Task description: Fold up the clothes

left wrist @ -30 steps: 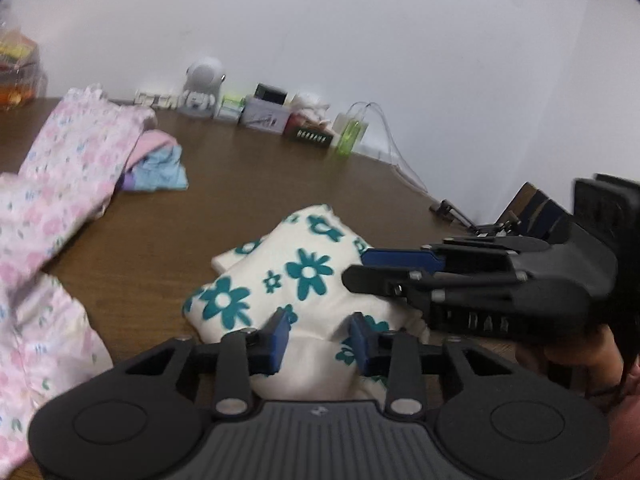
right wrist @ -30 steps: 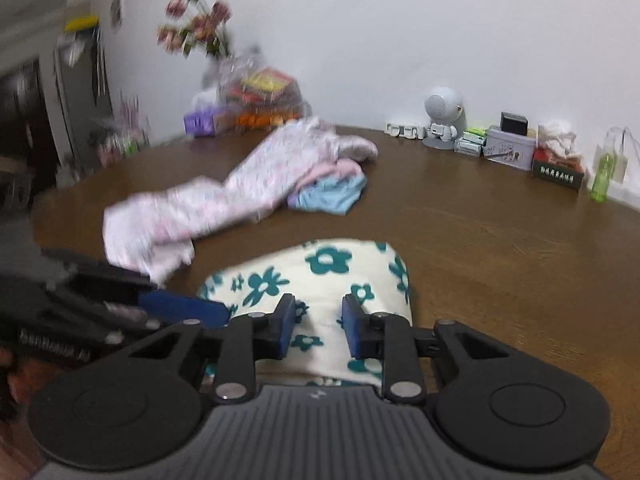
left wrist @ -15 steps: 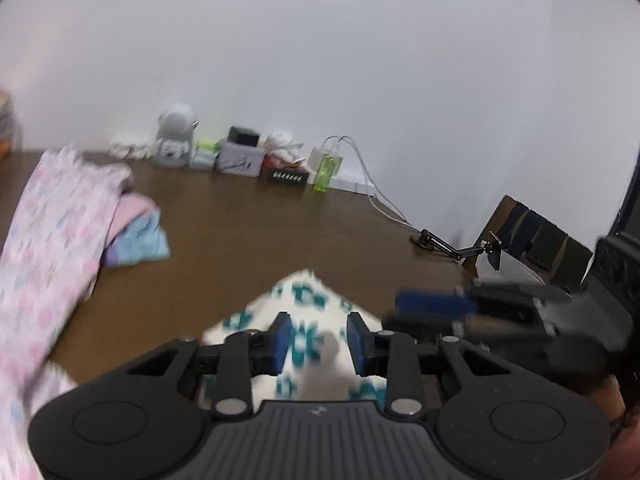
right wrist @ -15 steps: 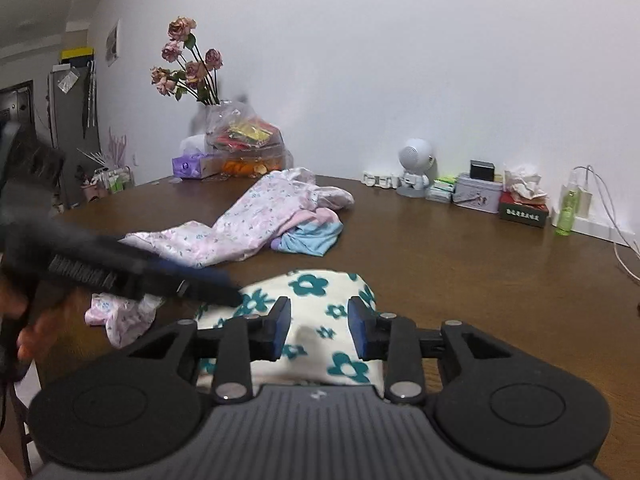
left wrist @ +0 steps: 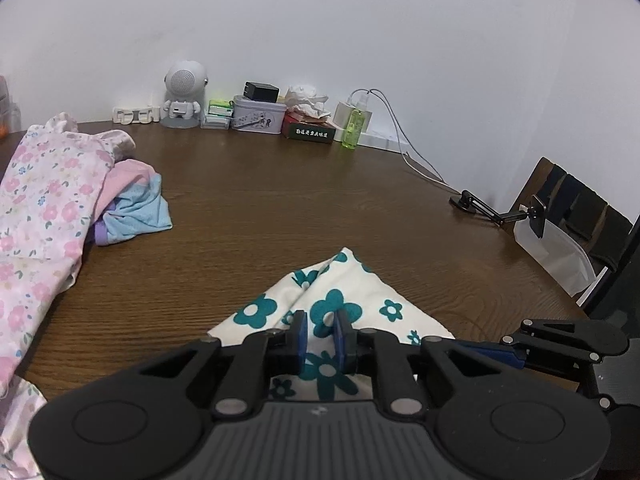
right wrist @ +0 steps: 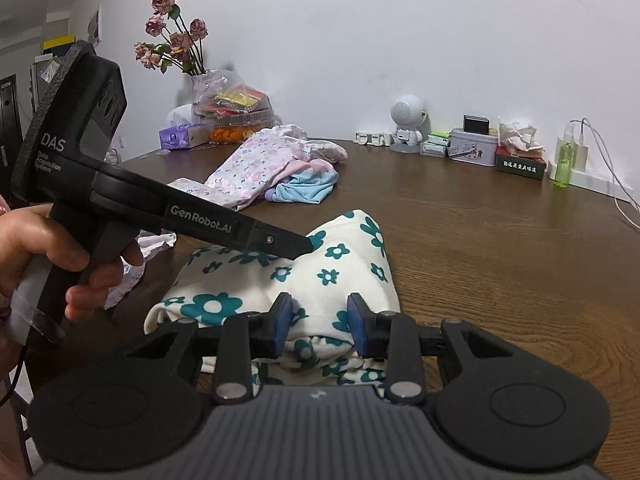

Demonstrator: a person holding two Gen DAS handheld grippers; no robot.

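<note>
Now left claw [left wrist: 320, 330] closing on the floral cloth [left wrist: 340, 300], pinched between.

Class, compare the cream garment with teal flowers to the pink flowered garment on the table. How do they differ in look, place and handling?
The cream garment bears large teal flowers; the pink garment has small pink ones.
The cream garment is bunched up close in front of both grippers; the pink garment lies stretched out farther back.
The left gripper is closing with a fold of the cream garment between its fingers; nothing touches the pink garment.
Both lie on the brown table.

pink floral garment [left wrist: 36, 208] cropped (left edge)
</note>
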